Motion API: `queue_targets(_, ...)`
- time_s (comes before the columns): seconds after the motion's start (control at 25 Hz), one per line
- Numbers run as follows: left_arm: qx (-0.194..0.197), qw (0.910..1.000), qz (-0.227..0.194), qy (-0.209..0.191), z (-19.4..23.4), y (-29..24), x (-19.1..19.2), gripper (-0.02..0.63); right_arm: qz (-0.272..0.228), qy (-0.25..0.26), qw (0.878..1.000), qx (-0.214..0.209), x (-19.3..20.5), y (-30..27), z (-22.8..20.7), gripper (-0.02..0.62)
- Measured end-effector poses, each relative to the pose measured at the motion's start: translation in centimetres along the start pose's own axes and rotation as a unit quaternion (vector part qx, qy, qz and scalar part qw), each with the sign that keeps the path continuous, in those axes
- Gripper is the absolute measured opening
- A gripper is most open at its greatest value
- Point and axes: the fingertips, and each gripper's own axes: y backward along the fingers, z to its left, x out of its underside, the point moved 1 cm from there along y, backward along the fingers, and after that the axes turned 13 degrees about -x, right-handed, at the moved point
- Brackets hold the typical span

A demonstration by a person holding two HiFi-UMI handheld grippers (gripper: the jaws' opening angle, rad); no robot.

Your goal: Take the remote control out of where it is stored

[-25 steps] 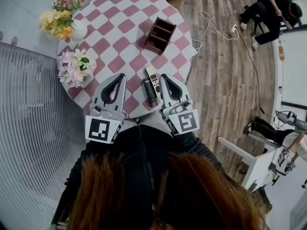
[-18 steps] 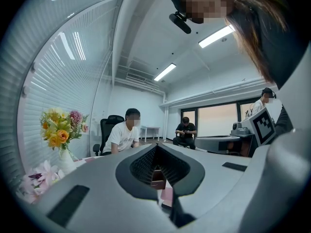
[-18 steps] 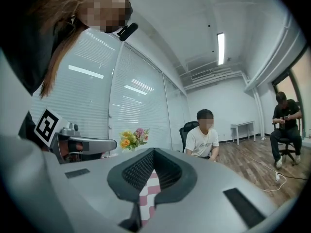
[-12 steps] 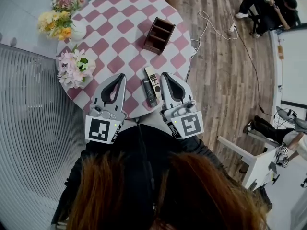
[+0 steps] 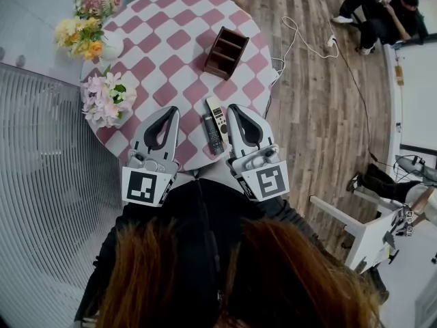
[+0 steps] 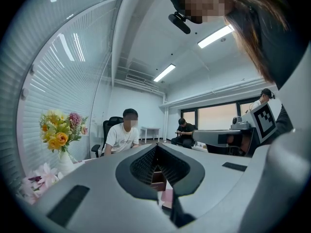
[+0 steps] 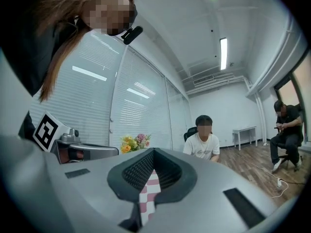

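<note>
Between the fingers of left gripper (image 5: 171,111) and right gripper (image 5: 233,108), from the head view: black remote (image 5: 212,133) and white remote (image 5: 218,117) flat on the checkered surface (image 5: 179,38), well apart from the wooden holder (image 5: 227,50) beyond the tips. From the left gripper view: fingers together, empty, holder framed past them. From the right gripper view: fingers together, empty. Likely hazard: knocking a remote off the near edge with a sideways swing.

Black remote (image 5: 213,132), white remote (image 5: 218,117) flat side by side, outside brown holder (image 5: 227,52)
</note>
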Motion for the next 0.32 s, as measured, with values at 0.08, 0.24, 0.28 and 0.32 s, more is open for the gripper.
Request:
queue_targets(0.08, -0.002, 1.0000, 0.000, -0.002, 0.04, 0.05, 0.05, 0.009, -0.001, -0.002, 1.000, -0.002, 0.00, -0.07, 0.14, 0.014)
queue_targets(0.24, -0.003, 0.9999, 0.006, -0.008, -0.21, 0.16, 0.38, 0.009, 0.000, -0.009, 1.000, -0.004, -0.01, 0.02, 0.13, 0.014)
queue_targets(0.28, -0.004, 0.9999, 0.007, -0.008, -0.32, 0.21, 0.42, 0.009, 0.001, -0.010, 1.000, -0.004, -0.03, 0.11, 0.12, 0.014)
queue_targets(0.32, -0.004, 0.9999, 0.008, -0.008, -0.42, 0.26, 0.46, 0.009, 0.002, -0.012, 1.000, -0.003, -0.06, 0.20, 0.12, 0.014)
